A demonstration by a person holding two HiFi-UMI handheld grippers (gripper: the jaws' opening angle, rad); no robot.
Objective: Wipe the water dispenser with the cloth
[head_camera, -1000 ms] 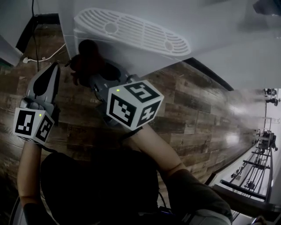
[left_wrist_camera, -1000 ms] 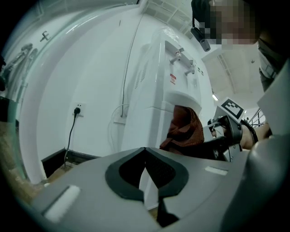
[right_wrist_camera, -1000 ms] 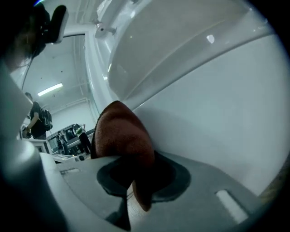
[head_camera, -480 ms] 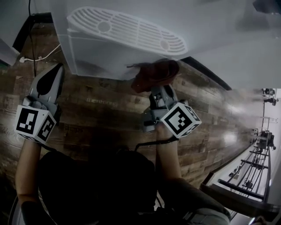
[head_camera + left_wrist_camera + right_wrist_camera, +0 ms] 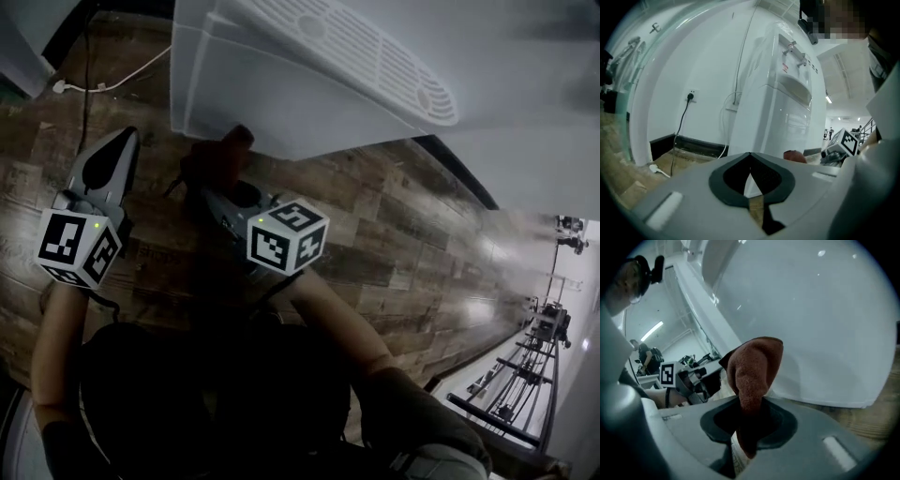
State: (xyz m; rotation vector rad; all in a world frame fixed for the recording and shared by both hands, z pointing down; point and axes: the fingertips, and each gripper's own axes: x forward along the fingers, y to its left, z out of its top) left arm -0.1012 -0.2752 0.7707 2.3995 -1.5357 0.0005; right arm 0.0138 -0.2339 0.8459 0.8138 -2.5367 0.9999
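The white dispenser (image 5: 309, 103) stands on the wooden floor (image 5: 394, 225) against a white wall, its slotted drip tray (image 5: 366, 56) jutting from the front with nothing on it. The left tongs (image 5: 751, 173) hang apart from it to the left, clenched tip to tip on nothing. The right tongs (image 5: 747, 427) grip the brown cloth (image 5: 754, 376), which stands up out of them at the dispenser's lower front panel; whether it touches the panel I cannot tell.

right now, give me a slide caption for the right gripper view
Brown cloth clamped in the right gripper, close to the white water dispenser.
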